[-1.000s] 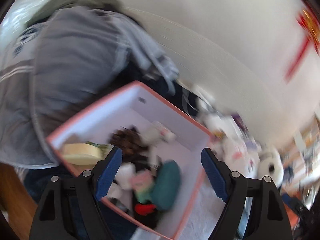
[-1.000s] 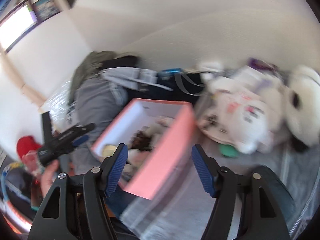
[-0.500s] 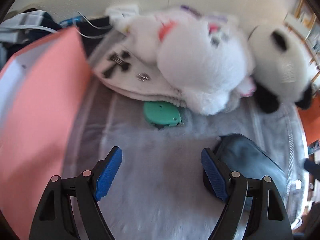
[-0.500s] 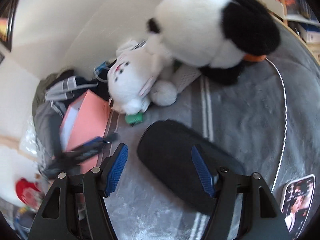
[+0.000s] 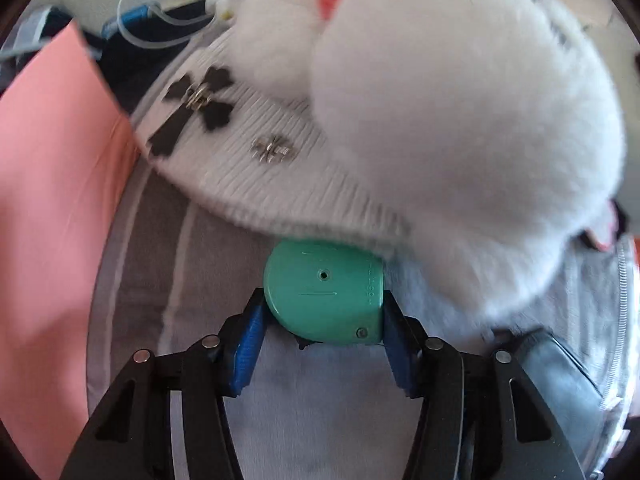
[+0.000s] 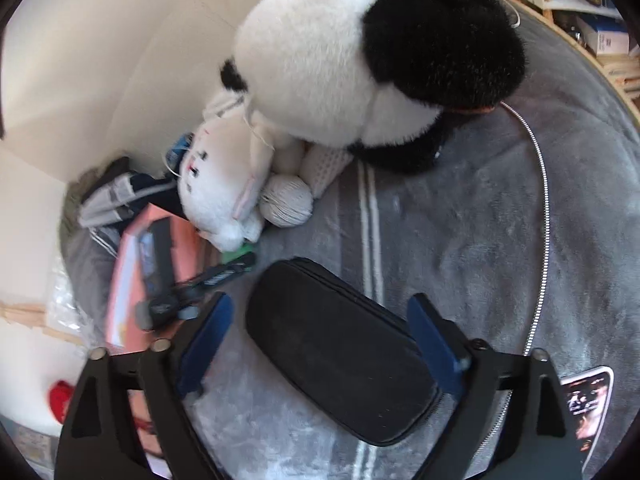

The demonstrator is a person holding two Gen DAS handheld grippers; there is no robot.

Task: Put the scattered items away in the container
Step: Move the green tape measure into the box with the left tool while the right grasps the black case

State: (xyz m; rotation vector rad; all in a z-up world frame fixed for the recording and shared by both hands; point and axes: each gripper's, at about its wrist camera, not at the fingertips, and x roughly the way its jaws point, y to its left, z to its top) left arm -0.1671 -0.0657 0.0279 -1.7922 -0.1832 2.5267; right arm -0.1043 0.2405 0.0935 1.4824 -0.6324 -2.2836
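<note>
A small green plastic case (image 5: pixel 324 292) lies on the grey blanket, half tucked under a white knit hat (image 5: pixel 240 160). My left gripper (image 5: pixel 323 314) is closing on it, and its blue pads touch both sides of the case. A black zip pouch (image 6: pixel 336 348) lies flat on the blanket. My right gripper (image 6: pixel 320 304) hangs over the pouch with its jaws opening wide; the pouch sits between the fingers, untouched. The pink box (image 5: pixel 48 200) stands at the left, also seen as the pink box (image 6: pixel 188 240) beyond the left gripper (image 6: pixel 216 276).
A white plush toy (image 5: pixel 460 120) lies on the hat, with a panda plush (image 6: pixel 360 60) behind it. A phone (image 6: pixel 588 400) and a white cable (image 6: pixel 542 200) lie at the right of the blanket. Clothes pile up beyond the box. Shelves stand at the far right.
The left gripper left the pink box, dropped to the green case and narrowed its jaws around it. The right gripper swung down over the black pouch and its jaws widened.
</note>
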